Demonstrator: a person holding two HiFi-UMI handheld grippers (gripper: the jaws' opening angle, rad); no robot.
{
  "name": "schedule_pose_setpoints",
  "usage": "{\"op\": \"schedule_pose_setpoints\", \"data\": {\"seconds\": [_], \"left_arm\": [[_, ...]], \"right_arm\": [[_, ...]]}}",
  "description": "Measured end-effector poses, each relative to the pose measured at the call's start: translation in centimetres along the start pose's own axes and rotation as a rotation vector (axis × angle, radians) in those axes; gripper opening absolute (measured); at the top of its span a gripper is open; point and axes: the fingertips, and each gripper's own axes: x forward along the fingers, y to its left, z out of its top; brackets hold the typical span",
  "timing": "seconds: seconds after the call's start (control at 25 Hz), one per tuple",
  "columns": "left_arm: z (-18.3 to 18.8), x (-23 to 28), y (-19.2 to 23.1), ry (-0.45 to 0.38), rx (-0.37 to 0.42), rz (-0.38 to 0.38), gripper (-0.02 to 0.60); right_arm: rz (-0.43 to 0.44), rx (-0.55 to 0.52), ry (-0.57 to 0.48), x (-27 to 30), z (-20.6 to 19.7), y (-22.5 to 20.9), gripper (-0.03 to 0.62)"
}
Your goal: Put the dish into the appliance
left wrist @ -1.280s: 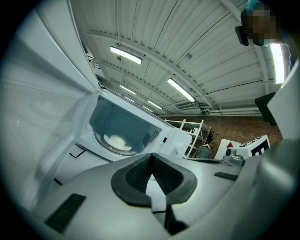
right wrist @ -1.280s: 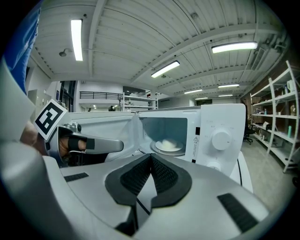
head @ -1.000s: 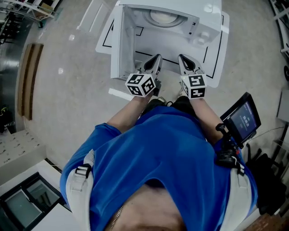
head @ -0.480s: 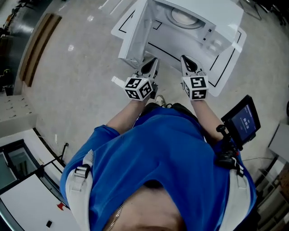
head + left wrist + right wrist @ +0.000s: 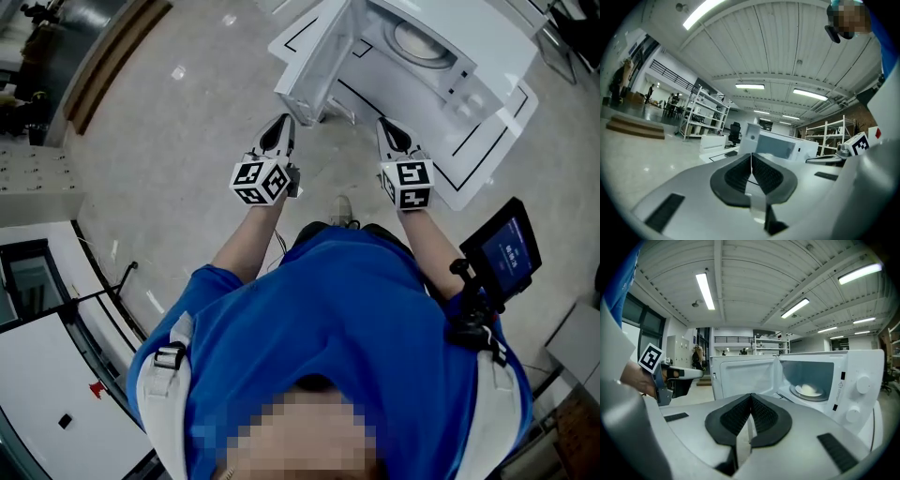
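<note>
A white microwave (image 5: 487, 66) stands on a low white table with its door (image 5: 314, 61) swung open to the left. A white dish (image 5: 419, 39) lies on the turntable inside; the right gripper view shows the dish (image 5: 808, 390) there too. My left gripper (image 5: 281, 124) hangs shut and empty in front of the door's edge, apart from it. My right gripper (image 5: 387, 127) is also shut and empty, a short way before the microwave's open front. In the left gripper view the pads (image 5: 751, 157) meet with nothing between them.
The white table (image 5: 483, 164) carries black outline marks. A small screen (image 5: 502, 246) is mounted at the person's right hip. A wooden platform (image 5: 112, 56) lies on the floor at upper left. White cabinets (image 5: 37, 375) stand at lower left. Shelving racks (image 5: 705, 117) stand far off.
Both grippers have drawn back from the microwave's opening. The left one has swung out to the left, past the door's edge. The head view has turned, so the microwave sits further right.
</note>
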Motion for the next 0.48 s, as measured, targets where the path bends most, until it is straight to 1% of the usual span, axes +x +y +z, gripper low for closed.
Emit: {"op": "schedule_pose_setpoints", "data": {"seconds": [0.12, 0.28, 0.36, 0.48], "left_arm": [[1.4, -0.9, 1.6, -0.023, 0.032, 0.006, 0.008], [2.4, -0.5, 2.5, -0.026, 0.082, -0.047, 0.011], [2.9, -0.1, 2.6, -0.026, 0.094, -0.084, 0.051], [3.2, 0.8, 2.3, -0.019, 0.11, -0.134, 0.074]], "right_arm": [[0.01, -0.008, -0.007, -0.5, 0.3, 0.6, 0.003], [0.011, -0.013, -0.012, -0.6, 0.5, 0.7, 0.003], [0.008, -0.018, -0.016, -0.5, 0.8, 0.7, 0.002], [0.0, -0.024, -0.018, -0.5, 1.1, 0.4, 0.003]]}}
